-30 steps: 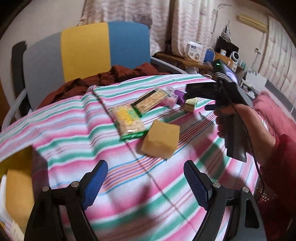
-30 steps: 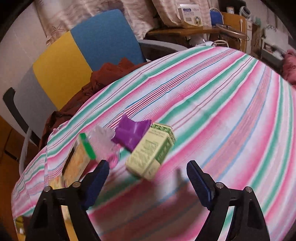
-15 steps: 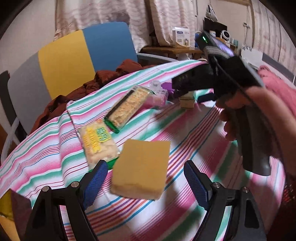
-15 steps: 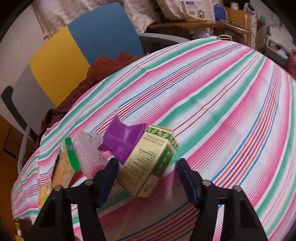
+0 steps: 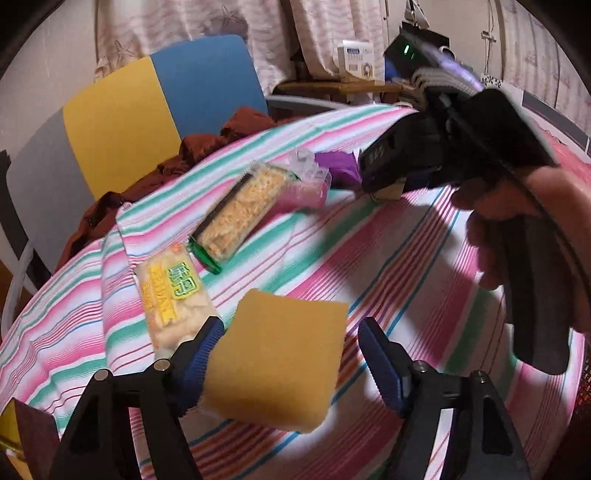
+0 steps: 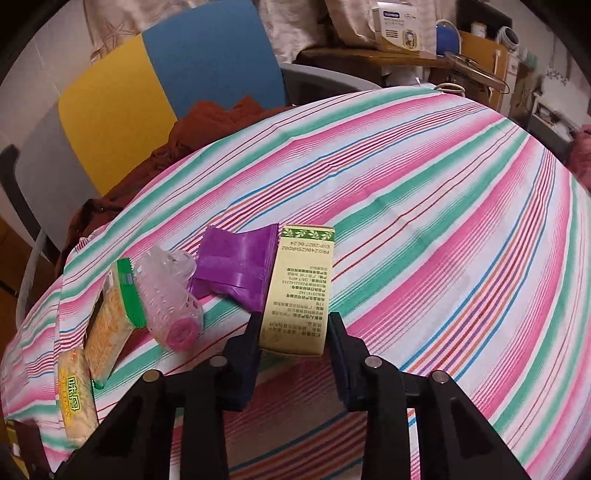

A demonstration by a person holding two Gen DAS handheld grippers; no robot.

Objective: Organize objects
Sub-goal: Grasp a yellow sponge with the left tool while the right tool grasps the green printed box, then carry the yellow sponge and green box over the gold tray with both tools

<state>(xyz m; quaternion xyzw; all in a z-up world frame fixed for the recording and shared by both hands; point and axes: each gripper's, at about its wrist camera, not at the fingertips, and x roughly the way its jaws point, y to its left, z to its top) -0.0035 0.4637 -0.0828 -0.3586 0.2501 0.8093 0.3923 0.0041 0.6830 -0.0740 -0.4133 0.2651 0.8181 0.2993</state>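
Note:
My right gripper is shut on a cream and green carton that lies on the striped cloth; it also shows in the left wrist view. My left gripper is open, with a yellow sponge block between its fingers; the left pad is at its edge. Beside the carton lie a purple packet, a clear pink roller, a green-edged noodle pack and a yellow-label snack pack.
A chair with grey, yellow and blue panels stands behind the table with a rust-red cloth on it. A cluttered shelf with a white box is at the back right.
My right gripper has moved in and shut on the carton. My left gripper has moved forward until the yellow sponge sits between its open fingers.

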